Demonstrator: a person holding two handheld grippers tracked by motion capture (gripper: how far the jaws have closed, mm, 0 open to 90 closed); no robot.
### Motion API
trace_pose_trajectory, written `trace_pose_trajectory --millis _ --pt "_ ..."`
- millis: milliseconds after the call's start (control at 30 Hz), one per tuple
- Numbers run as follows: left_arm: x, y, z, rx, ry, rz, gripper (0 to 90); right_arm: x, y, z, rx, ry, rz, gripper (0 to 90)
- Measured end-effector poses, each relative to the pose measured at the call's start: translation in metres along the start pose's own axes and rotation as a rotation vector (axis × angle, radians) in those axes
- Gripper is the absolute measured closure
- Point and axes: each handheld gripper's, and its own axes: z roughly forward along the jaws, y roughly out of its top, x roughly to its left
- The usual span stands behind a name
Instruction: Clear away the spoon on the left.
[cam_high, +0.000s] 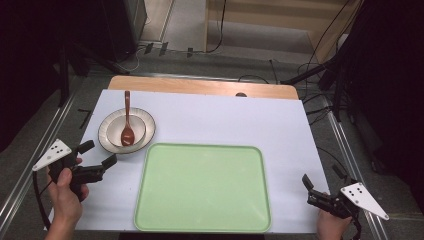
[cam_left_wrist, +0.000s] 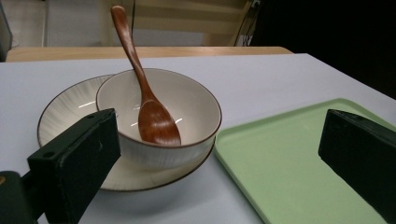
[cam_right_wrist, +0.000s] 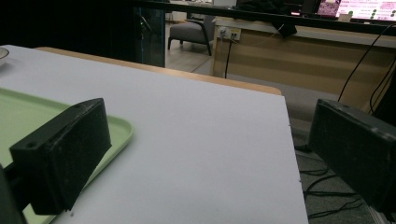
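Right now left gripper (cam_high: 101, 153) gapes wide w/ nothing held, brown wooden spoon (cam_left_wrist: 148, 100) in white ceramic bowl (cam_left_wrist: 187, 112) just ahead. Right gripper (cam_high: 322, 183) also wide open & empty, pale green plastic tray (cam_right_wrist: 18, 116) to its left.

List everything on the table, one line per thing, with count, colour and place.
spoon: 1, brown wood, standing in the bowl, handle leaning on the far rim
bowl: 1, cream, on the plate
plate: 1, cream with dark rim, far left of table
tray: 1, light green, near centre, bare
table: 1, white top, wooden far edge
left claw: 1, black, open, near the plate
right claw: 1, black, open, right of the tray
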Motion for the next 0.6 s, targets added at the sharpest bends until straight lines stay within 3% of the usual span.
trace_pose_trajectory --millis 233,600 --pt "0.000 0.018 0.016 -0.006 -0.009 0.011 0.0 0.001 0.000 0.001 0.003 -0.001 -0.012 0.0" --pt "0.004 0.028 0.039 0.005 -0.038 0.005 0.0 0.000 0.000 0.001 0.001 0.001 -0.011 0.0"
